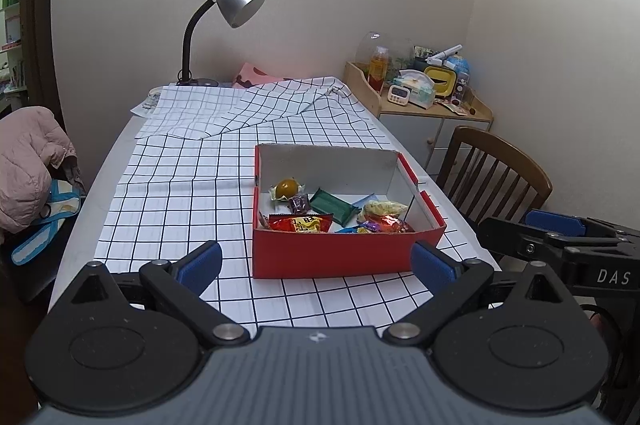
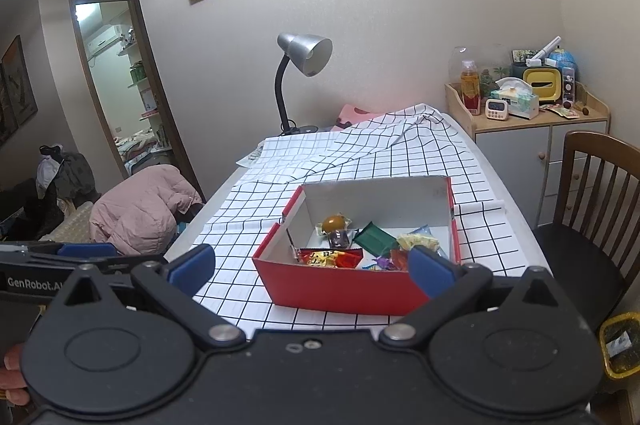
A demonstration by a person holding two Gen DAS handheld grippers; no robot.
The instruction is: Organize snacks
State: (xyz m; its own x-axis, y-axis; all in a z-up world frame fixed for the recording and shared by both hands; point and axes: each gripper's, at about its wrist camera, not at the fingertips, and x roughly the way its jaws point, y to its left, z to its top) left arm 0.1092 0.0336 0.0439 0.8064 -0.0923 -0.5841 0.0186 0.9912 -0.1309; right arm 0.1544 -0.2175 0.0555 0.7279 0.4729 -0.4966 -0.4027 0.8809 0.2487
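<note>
Both claws hang wide and hold nothing: the left gripper (image 1: pixel 316 265) and right gripper (image 2: pixel 310 267) sit short of the red box (image 1: pixel 336 257) at 12 o'clock. The snacks (image 1: pixel 340 215) lie loose inside it. A low reach could catch the near wall, shoving the box along the loose checked cloth (image 1: pixel 180 177) beyond.

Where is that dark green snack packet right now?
The flat dark green foil packet lies inside the red cardboard box, about mid-box in both views, right of the small purple wrapped candy and the round brown snack.
</note>
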